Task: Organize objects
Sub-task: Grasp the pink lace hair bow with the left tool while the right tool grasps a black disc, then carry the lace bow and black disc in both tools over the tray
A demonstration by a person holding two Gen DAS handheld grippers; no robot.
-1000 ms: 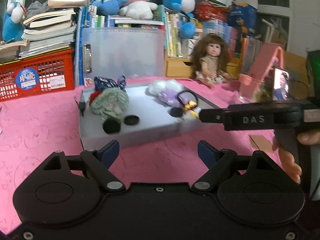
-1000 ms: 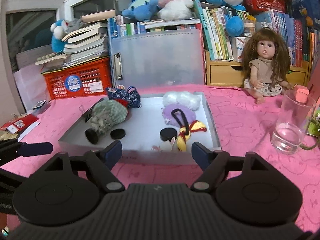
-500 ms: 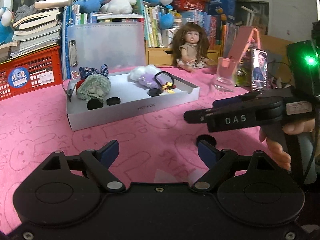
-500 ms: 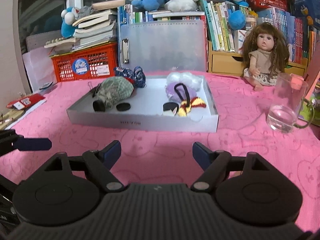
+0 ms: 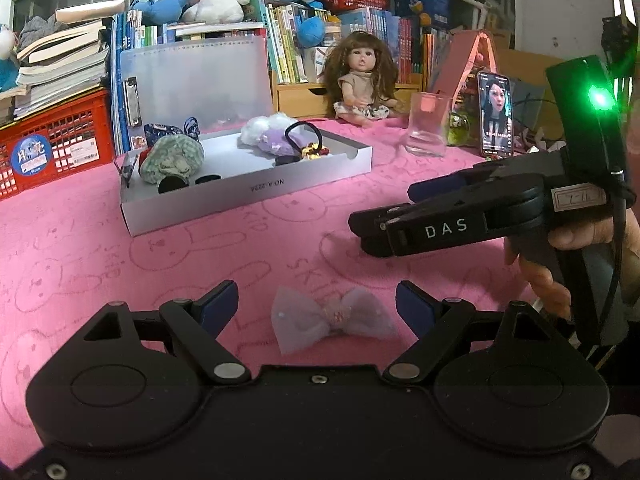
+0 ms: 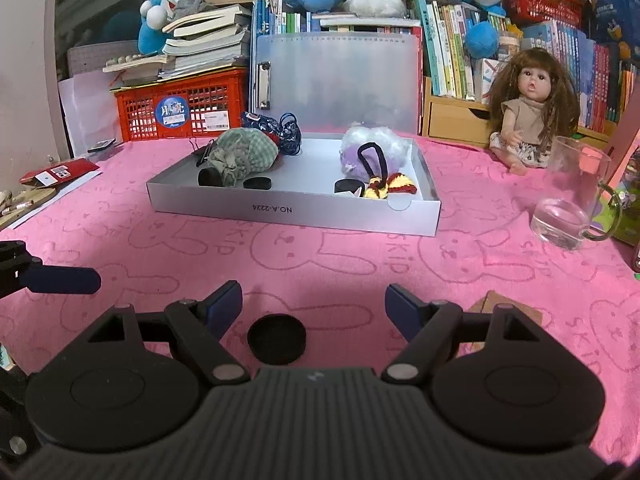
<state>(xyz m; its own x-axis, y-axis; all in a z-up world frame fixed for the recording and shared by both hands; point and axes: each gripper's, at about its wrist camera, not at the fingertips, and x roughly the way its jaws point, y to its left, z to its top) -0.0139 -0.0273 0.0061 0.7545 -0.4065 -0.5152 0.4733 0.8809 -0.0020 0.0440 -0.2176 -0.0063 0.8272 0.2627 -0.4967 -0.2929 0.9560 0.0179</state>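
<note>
A grey tray (image 5: pixel 256 192) (image 6: pixel 296 216) on the pink cloth holds a green checked pouch (image 6: pixel 244 156), a purple plush (image 6: pixel 372 152), a black hair tie, a yellow-red knit piece and black discs. My left gripper (image 5: pixel 316 304) is open, with a pale tulle bow (image 5: pixel 332 316) lying on the cloth between its fingers. My right gripper (image 6: pixel 314 304) is open, with a black round disc (image 6: pixel 277 339) on the cloth between its fingers. The right gripper also shows in the left wrist view (image 5: pixel 400 216).
A glass mug (image 6: pixel 572 200) stands right of the tray, with a doll (image 6: pixel 528 120) behind it. A phone (image 5: pixel 495 114) leans at the right. A red crate (image 6: pixel 180 108), a clipboard, books and plush toys line the back. A brown card (image 6: pixel 504 316) lies near my right fingers.
Both grippers have pulled back from the tray toward the near side of the cloth. The bow and the loose black disc have come into view between the fingers.
</note>
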